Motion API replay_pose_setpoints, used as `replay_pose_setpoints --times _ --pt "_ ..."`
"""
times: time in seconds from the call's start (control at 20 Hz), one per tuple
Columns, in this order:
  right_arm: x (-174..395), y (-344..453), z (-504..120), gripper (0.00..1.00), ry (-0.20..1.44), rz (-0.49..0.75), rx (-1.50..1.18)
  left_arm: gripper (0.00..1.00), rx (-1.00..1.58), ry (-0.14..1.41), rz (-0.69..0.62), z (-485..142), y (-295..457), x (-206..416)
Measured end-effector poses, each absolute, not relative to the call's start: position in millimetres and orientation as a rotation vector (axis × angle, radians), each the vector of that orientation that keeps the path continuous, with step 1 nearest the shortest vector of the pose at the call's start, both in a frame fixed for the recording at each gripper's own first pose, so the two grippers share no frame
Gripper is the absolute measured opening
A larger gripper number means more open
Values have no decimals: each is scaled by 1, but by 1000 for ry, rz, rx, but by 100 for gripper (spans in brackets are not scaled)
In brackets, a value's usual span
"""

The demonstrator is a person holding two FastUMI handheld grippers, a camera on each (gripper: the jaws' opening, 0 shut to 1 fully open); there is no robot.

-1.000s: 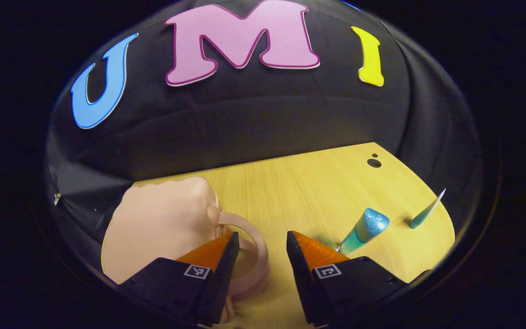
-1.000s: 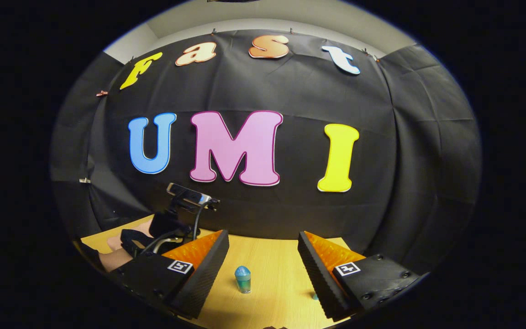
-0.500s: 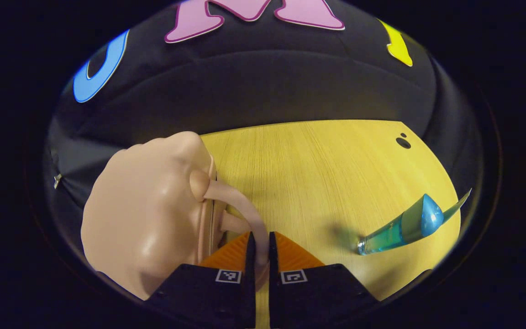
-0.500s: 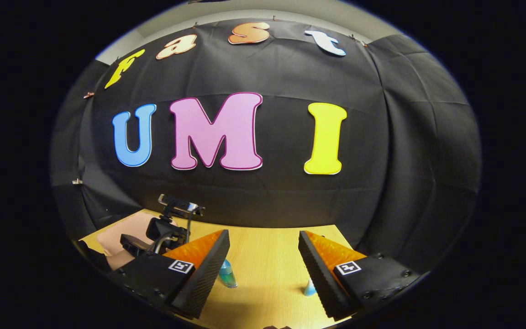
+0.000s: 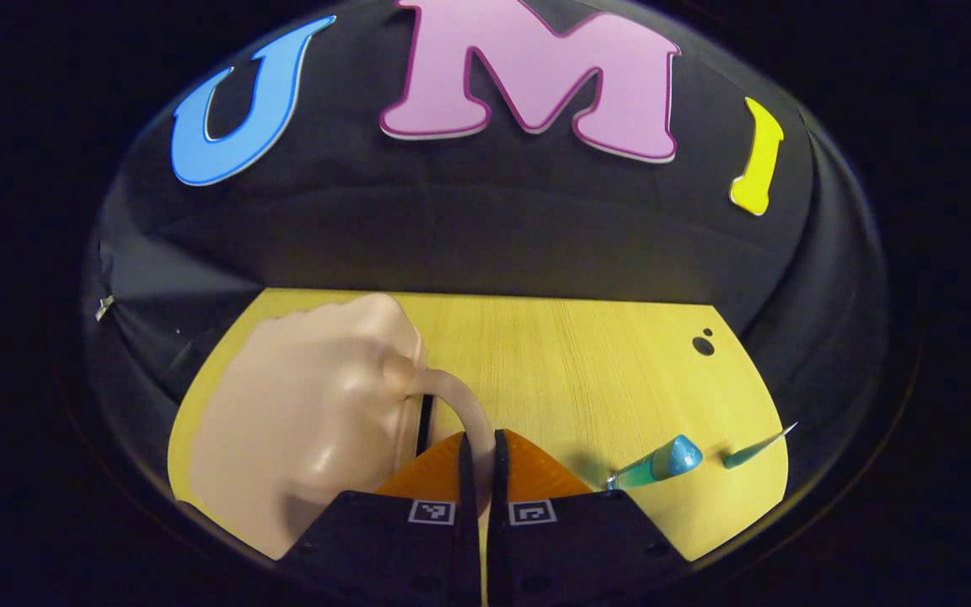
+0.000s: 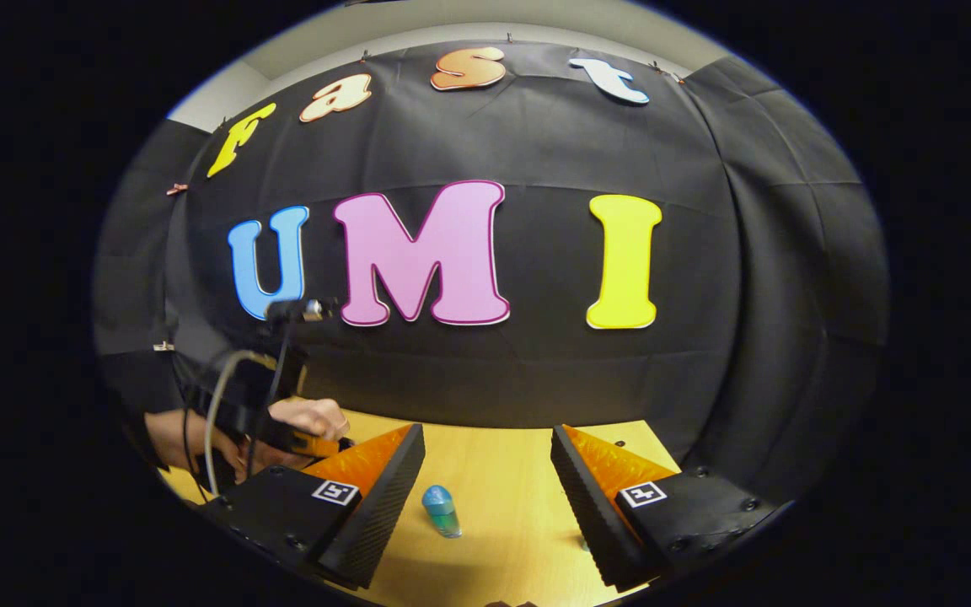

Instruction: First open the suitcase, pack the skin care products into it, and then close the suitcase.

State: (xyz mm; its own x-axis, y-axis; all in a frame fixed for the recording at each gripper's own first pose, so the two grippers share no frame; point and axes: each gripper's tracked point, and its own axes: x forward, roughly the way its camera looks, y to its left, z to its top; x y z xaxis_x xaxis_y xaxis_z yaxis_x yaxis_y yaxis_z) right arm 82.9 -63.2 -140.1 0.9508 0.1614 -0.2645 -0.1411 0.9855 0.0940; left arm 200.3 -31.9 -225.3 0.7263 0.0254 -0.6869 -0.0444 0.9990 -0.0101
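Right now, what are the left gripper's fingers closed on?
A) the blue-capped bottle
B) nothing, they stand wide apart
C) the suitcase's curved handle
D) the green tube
C. In the left gripper view the left gripper has both fingers pressed on the pink handle of the suitcase, while the blue-capped bottle stands apart on the table.

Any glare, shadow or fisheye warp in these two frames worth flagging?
Left gripper view: a soft highlight on the pink suitcase shell, a dark shadow beside the blue-capped bottle, and the table edge bows strongly. The left gripper is sharp, closed on the suitcase handle. Right gripper view: even light, the right gripper crisp, and the person's hand near the rim looks dim and stretched.
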Motion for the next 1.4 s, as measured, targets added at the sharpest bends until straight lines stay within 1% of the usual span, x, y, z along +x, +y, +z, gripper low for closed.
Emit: replay_pose_setpoints --times 0.1,0.2,0.35,0.55,0.7,0.85,0.95,1.05,1.2,1.3,1.4 --pt "83 -54 -137 96 268 183 71 9 -22 691 72 -175 7 208" --pt "84 -49 -133 96 254 194 70 8 -21 642 118 -140 57 211" --pt "87 -43 -128 95 240 194 77 8 74 593 224 -109 155 211" --pt "84 -24 -123 96 245 205 59 8 157 513 337 -100 282 210" --pt "81 -11 -108 97 198 178 12 8 136 513 389 -133 354 200" --pt "78 8 -109 97 202 133 -26 8 96 538 392 -174 413 197" --pt "72 23 -113 97 235 104 -40 8 30 576 387 -210 444 193" --pt "60 37 -102 98 220 73 -58 8 -54 634 374 -258 472 191" --pt "44 58 -94 96 208 58 -94 8 -156 712 372 -322 492 185" --pt "33 66 -100 97 231 45 -116 9 -165 751 391 -353 504 180" --pt "25 65 -103 96 252 17 -120 13 -122 784 463 -362 516 174"
